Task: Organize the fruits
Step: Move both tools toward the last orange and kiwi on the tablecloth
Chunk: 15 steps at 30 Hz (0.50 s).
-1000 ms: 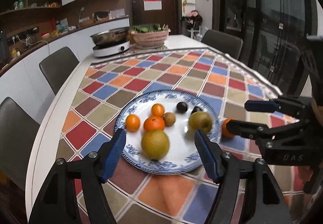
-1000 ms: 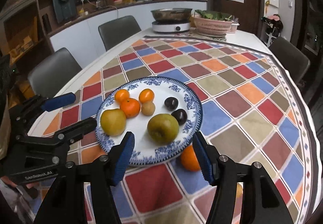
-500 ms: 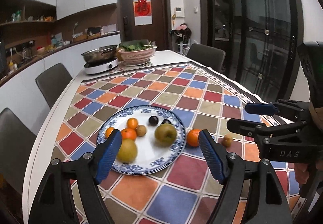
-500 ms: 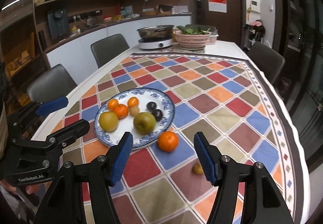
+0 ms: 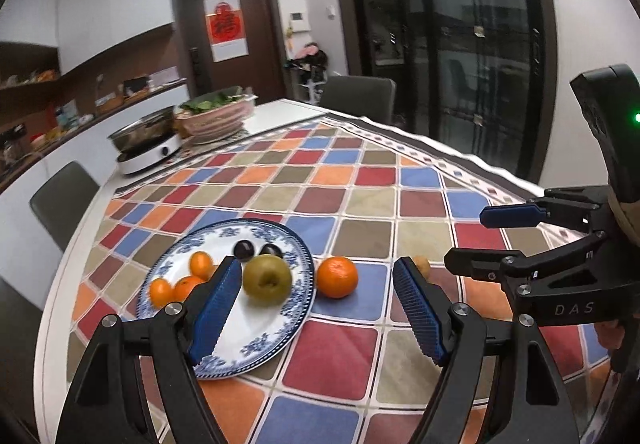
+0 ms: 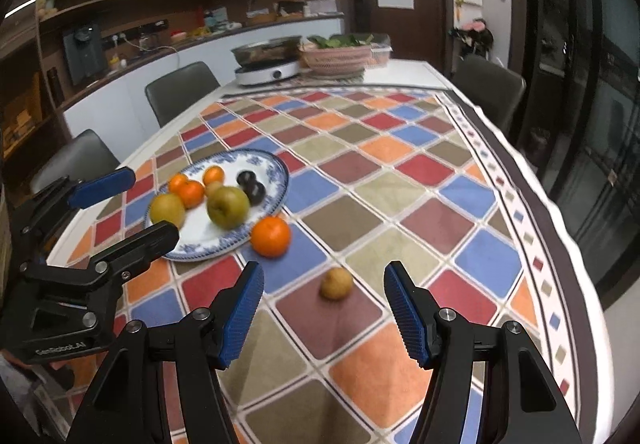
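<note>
**Both grippers empty over the cloth**

Right view, left to right: plate (image 6: 276, 167) at centre left holds the pears, oranges and plums; loose orange (image 6: 270, 236) touches its rim; small fruit (image 6: 336, 284) lies lower centre. Your left gripper (image 5: 316, 308) has just been opening, nothing between; your right gripper (image 6: 324, 310) is released.

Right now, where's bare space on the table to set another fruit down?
Free: the near white patch of the plate, and the tablecloth from the plate to the far cooker. Crowded: the plate's far half, plus the orange and small fruit beside it.
</note>
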Each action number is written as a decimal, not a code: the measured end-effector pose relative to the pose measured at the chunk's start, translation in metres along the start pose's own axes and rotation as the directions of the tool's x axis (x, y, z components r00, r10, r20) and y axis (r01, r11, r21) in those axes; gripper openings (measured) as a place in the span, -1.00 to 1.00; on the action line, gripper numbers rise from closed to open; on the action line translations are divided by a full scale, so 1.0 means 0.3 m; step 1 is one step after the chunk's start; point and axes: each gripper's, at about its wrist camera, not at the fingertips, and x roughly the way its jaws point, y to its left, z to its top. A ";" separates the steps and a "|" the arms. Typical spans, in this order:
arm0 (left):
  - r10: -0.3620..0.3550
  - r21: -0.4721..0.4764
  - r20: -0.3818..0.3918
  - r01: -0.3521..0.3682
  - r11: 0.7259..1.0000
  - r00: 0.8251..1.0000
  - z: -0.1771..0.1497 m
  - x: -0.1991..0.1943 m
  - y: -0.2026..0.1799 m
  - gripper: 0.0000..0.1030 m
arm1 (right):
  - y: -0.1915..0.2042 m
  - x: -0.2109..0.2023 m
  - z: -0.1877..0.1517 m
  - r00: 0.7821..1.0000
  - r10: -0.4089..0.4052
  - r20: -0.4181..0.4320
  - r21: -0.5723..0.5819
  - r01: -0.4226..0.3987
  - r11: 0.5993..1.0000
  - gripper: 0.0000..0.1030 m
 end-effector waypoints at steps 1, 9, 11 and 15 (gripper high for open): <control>-0.011 0.015 -0.008 0.011 1.000 1.000 -0.001 0.021 -0.004 0.49 | -0.008 0.014 -0.008 1.000 -0.003 -0.010 0.007 0.003 1.000 0.23; -0.088 0.092 -0.087 0.096 0.991 0.992 -0.021 0.152 -0.027 0.19 | -0.033 0.098 -0.040 0.998 0.003 -0.062 0.031 -0.001 1.000 0.22; -0.098 0.096 -0.108 0.108 0.990 0.989 -0.026 0.181 -0.026 0.16 | -0.034 0.116 -0.042 0.997 0.005 -0.071 0.031 -0.003 1.000 0.22; -0.113 0.082 -0.158 0.127 0.989 0.981 -0.035 0.246 -0.022 0.05 | -0.042 0.163 -0.047 0.995 0.022 -0.102 0.038 -0.019 0.999 0.02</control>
